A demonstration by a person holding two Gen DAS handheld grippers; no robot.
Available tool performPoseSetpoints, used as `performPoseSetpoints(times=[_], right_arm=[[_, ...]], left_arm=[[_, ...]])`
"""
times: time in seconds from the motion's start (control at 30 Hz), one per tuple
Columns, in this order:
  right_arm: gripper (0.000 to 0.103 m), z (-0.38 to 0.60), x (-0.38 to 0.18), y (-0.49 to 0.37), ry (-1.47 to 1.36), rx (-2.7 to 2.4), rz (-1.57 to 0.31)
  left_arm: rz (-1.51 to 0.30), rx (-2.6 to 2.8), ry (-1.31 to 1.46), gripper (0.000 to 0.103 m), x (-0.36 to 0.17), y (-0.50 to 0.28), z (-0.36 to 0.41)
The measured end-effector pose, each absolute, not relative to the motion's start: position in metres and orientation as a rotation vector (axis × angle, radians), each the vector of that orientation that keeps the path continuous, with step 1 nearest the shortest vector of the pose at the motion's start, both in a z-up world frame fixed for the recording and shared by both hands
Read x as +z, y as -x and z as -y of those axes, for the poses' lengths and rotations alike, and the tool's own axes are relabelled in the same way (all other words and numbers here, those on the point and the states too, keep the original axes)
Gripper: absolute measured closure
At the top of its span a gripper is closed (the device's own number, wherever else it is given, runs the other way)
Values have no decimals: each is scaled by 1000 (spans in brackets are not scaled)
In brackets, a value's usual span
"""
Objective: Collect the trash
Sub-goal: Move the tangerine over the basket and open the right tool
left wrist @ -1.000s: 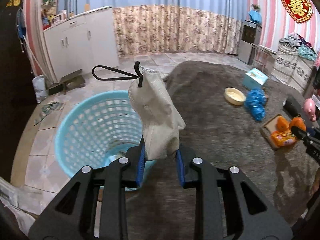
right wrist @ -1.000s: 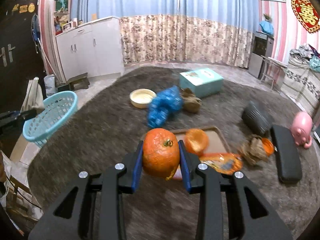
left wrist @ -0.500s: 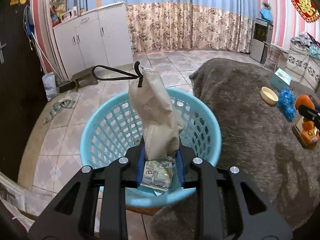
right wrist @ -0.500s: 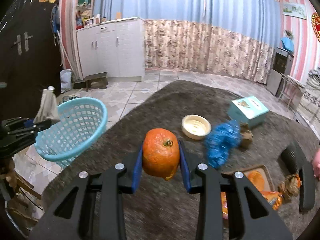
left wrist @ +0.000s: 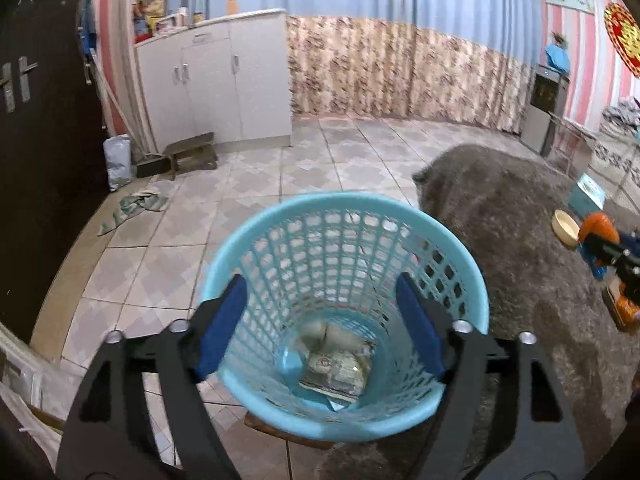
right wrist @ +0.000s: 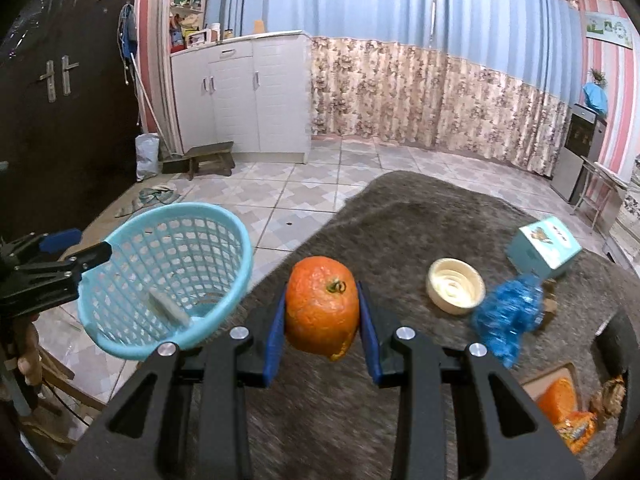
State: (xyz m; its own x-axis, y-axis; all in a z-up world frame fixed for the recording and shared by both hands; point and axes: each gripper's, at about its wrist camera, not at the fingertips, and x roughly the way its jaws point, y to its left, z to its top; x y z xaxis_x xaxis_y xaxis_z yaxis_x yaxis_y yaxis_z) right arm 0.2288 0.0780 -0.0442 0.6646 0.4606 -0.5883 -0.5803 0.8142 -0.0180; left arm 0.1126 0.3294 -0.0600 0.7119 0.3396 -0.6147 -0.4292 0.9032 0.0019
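Over the blue laundry basket (left wrist: 344,312) the left tongs (left wrist: 320,320) have just sprung open, dropping the mask (left wrist: 340,336) inside, while the right tongs (right wrist: 322,320) clamp the orange (right wrist: 322,308) bound there too.

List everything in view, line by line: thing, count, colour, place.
basket: one, light blue, at the rug's edge
trash in basket: a few pale pieces, on its bottom
orange: one, orange, between the right tool's pads
rug: one, grey-brown, on the tiled floor
bowl: one, cream, on the rug
blue wad: one, right of the bowl
box: one, teal, beyond the wad
cabinet: one, white, far wall
stool: one, brown, before the cabinet
left tool: black, blue pads, just opened, nothing between them, over the basket
right tool: black, blue pads, shut on the orange
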Motion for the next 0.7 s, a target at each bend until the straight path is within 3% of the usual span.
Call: performPoseSetpoints(times=[0.33,0.57,0.7], right_arm=[[70,-154,-56,-244,213,679,-638],[68,-196,-76,-249,222,749,-694],[47,-200,-75,-248,227,748,-679]], left_arm=[[-604,514,189,11,-51,-108,-357],[-607,554,203,10,-52,-105,-370],[-610,564,198,10,-52,-103,-371]])
